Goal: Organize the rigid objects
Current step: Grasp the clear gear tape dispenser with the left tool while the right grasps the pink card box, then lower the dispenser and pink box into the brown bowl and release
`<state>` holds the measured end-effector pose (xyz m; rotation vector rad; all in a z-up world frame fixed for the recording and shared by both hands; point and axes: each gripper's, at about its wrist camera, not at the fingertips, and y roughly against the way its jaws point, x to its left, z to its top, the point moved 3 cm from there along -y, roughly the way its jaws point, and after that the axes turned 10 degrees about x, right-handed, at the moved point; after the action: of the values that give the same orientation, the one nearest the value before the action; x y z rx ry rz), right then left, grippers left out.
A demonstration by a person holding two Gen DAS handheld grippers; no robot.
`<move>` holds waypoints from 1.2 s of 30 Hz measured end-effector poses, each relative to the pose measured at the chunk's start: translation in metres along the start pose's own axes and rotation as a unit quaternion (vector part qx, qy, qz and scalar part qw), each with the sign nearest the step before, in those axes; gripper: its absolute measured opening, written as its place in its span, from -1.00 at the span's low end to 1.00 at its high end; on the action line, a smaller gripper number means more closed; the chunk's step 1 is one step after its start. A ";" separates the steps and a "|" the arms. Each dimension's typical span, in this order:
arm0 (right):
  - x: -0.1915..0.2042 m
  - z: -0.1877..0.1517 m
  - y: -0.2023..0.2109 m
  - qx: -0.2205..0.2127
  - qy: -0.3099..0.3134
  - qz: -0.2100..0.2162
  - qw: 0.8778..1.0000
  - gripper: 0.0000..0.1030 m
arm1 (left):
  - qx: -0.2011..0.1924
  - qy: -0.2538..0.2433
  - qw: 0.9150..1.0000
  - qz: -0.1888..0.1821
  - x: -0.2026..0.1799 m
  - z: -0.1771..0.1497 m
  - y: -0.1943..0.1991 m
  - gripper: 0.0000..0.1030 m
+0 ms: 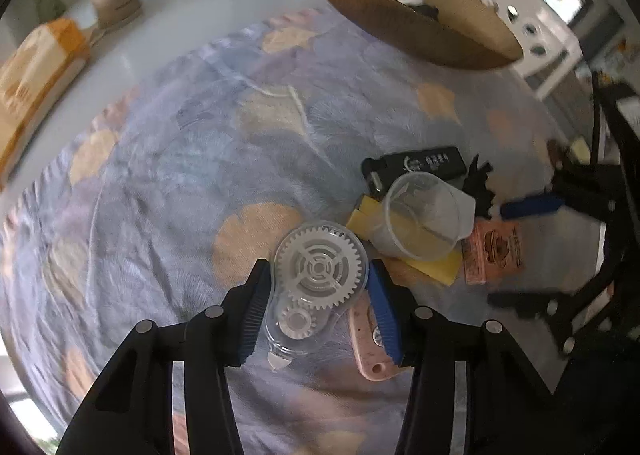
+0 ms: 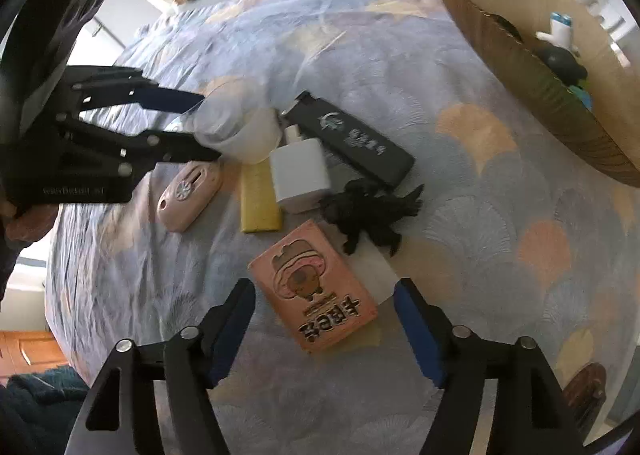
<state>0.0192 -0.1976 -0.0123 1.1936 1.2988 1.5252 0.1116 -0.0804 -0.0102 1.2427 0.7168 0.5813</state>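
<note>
- Left gripper (image 1: 318,291) jaws closed against the flanks of a clear correction-tape dispenser (image 1: 318,283), held over the patterned cloth (image 1: 160,159) on the worktop.
- Right gripper (image 2: 324,319) jaws wide apart, empty, straddling a pink card box (image 2: 314,287).
- Cardboard box (image 1: 420,23) sits well apart, far side, a few items already inside.
- Advice: keep the squeeze steady, since smooth plastic may slip; carry it clear above the plastic cup (image 1: 424,215) clutter.

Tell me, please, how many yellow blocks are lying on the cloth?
2. One yellow block lies between the pink case and the white charger; a second yellow block pokes out from under the pink card box. Others may be hidden.
</note>
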 end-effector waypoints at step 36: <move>0.025 -0.056 0.021 -0.070 -0.020 -0.010 0.997 -0.23 | -0.077 0.103 0.992 -0.018 -0.013 -0.078 0.066 -0.11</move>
<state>-0.0407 -0.1909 0.0108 1.1138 1.1555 1.5439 0.0426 -0.0253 0.0440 1.0335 0.8489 0.7282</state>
